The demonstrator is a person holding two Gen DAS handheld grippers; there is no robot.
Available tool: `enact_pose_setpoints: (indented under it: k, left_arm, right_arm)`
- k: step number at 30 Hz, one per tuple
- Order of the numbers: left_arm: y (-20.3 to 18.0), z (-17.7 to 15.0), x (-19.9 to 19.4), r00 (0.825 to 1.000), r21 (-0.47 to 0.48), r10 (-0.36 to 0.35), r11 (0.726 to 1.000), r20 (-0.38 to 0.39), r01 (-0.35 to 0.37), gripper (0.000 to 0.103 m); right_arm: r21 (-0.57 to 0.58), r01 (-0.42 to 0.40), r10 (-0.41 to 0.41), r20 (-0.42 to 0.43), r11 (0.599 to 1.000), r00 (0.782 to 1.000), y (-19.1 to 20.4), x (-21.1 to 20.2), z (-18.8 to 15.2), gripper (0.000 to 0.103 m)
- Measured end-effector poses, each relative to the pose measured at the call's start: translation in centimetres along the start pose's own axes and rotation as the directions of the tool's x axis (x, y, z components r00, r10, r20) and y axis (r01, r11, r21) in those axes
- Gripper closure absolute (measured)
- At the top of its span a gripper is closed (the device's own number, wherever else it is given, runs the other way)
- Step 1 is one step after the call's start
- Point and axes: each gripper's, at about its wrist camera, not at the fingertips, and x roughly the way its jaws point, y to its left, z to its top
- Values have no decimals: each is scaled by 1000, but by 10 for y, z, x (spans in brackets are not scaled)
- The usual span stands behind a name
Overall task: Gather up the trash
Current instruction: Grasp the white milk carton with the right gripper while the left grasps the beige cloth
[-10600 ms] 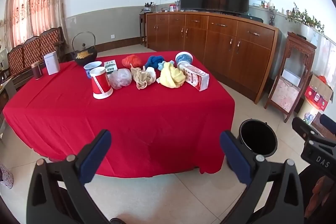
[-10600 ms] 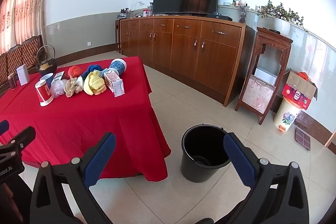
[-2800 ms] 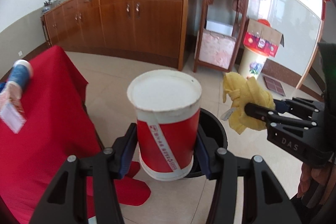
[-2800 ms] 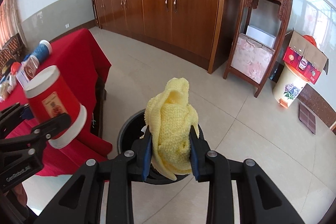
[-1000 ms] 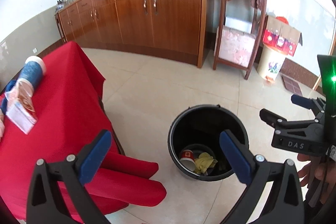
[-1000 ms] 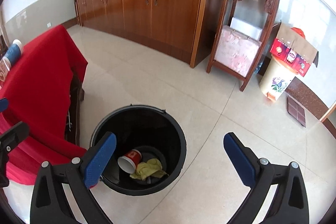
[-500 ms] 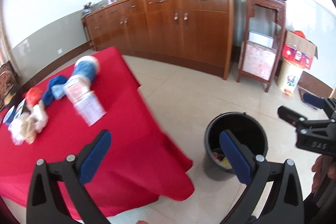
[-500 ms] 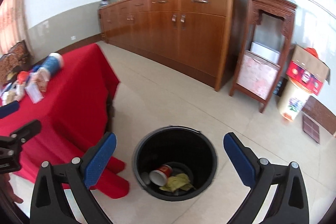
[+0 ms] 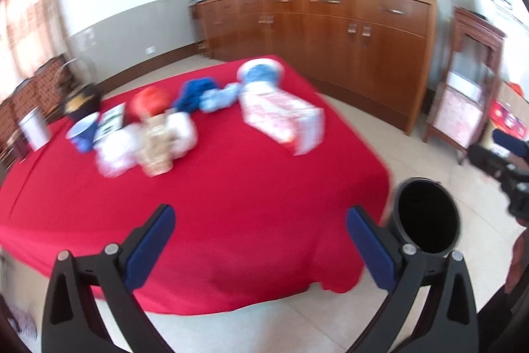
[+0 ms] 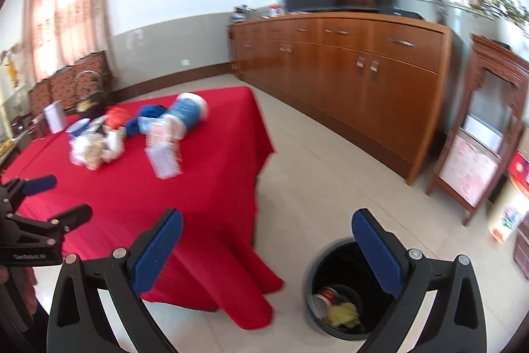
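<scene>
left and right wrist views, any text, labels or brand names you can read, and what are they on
None reads clearly.
Left gripper body: white lettering, too blurred to read.
Pink and white carton: print smeared by motion.
Red cup in the black bucket: too small to tell.

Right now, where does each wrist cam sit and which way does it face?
Left wrist: on the open left tool, facing the red-clothed table; right tool at the frame's right edge.
Right wrist: on the open right tool, above the round black plastic bin beside the table; left tool at the left edge.
Shared: table, bin, long wooden sideboard.
</scene>
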Motion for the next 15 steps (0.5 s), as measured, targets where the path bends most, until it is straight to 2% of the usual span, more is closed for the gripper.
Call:
enact_pose_setpoints:
  k: [3, 5, 8, 12, 15]
  left_arm:
    - [26, -6, -1, 999, -36, 45, 998, 1, -45, 0]
    - [48, -11, -1, 995, -62, 101, 993, 18, -100, 0]
    - [72, -12, 0, 990, -106, 132, 986, 54, -126, 1]
    - [96, -4, 13, 989, -153, 131, 981, 67, -120, 13]
    - [104, 5, 30, 989, -167, 134, 978, 66, -121, 16]
  right_arm:
    - [-24, -47, 47, 5, 999, 999, 30, 11, 12, 0]
    - [-41, -75, 75, 4, 996, 997, 49, 20, 16, 0]
    - [-67, -102, 102, -6, 993, 995, 73, 37, 24, 0]
    - [-91, -120, 118, -32, 989, 993, 99, 68, 32, 2]
    - [-102, -126, 121, -59, 987, 991, 110, 95, 37, 5]
